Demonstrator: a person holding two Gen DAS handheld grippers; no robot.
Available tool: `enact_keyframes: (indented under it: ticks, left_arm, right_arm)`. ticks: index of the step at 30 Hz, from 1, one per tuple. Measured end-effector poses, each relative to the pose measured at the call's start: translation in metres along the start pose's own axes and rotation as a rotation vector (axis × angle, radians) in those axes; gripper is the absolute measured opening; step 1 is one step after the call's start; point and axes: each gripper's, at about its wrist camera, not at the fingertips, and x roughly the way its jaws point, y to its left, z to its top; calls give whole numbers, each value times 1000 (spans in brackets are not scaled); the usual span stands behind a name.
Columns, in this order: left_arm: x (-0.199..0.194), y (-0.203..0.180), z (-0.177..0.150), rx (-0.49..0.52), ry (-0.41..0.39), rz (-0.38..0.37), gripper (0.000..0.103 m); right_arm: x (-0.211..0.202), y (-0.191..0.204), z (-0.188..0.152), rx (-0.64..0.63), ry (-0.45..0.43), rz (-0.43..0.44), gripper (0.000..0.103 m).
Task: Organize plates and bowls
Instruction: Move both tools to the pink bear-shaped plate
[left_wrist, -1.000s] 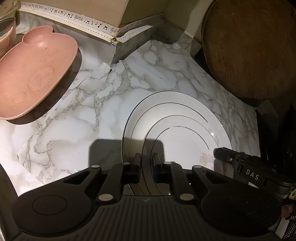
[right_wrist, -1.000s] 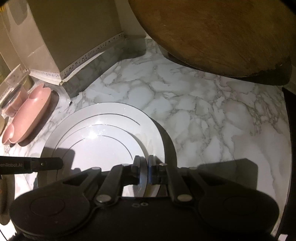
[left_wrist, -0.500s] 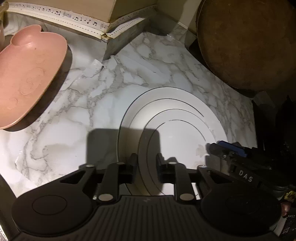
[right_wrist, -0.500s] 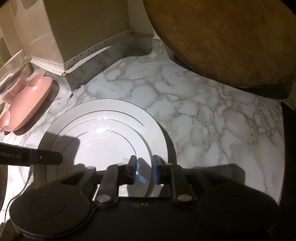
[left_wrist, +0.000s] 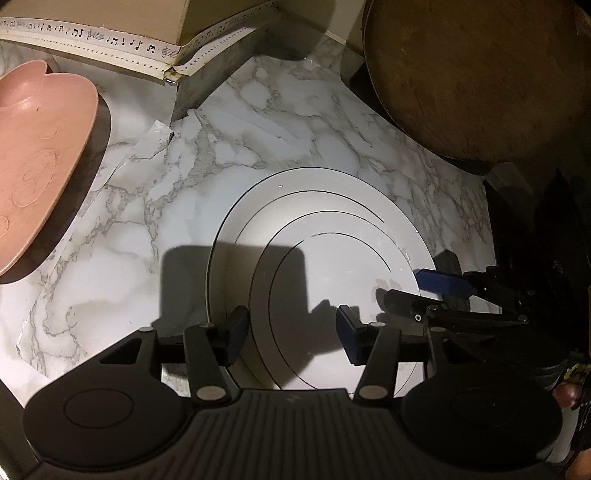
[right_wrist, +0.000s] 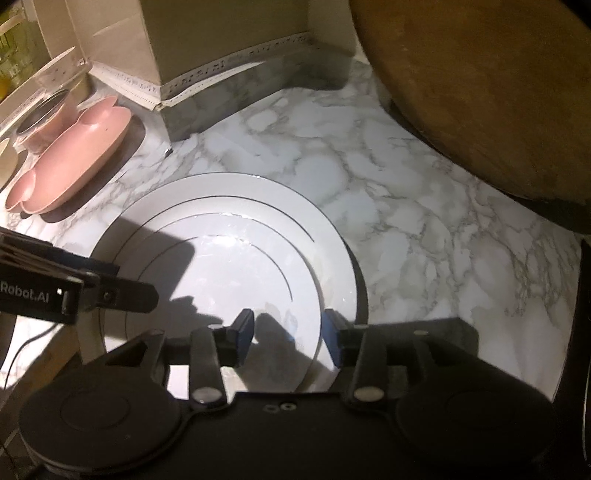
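With the white plate (left_wrist: 332, 236) lying flat on the marble counter (left_wrist: 122, 236) and both the left gripper (left_wrist: 291, 328) and right gripper (right_wrist: 288, 328) spread wide over its near rim, nothing held, a clean straight withdrawal is judged best.

1. White plate (left_wrist: 332, 221): glossy, smooth, ceramic-looking.
2. Countertop (right_wrist: 424, 229): marble-patterned, slight sheen.
3. Pink dish (left_wrist: 40, 155): matt, plastic-looking.
4. Round board (left_wrist: 476, 74): rough brown wood.
5. Left gripper (left_wrist: 291, 330): matt black plastic.
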Motion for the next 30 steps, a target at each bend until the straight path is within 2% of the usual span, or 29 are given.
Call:
enact_keyframes:
  ticks: [6,12,16,18,21,23,26,30]
  left_arm:
    - [-1,6,4,-32,14,-19,51]
    - [-3,17,11,-112,43,-53,51]
    - [-7,15,12,-91,40,-40,51]
    - [-13,13,11,-67,22,-28,51]
    - [-25,7,7,-28,-22,-6,58]
    - [-38,0,2,17,-67,24,60]
    - [-62,-3,-7,67,-122,32,61]
    - [-93,0,-15,97,-201,73,72]
  right_arm:
    - [-4,-8,7,38,4,29,47]
    - [-8,-19,9,91,-10,54,48]
    - [-10,-21,8,107,-22,61,48]
    - [-15,-20,8,103,-47,54,48]
    - [-25,-16,7,105,-83,75,48]
    - [-33,-9,6,95,-111,87,51]
    - [-46,4,5,76,-157,105,61]
    - [-64,26,13,36,-207,132,65]
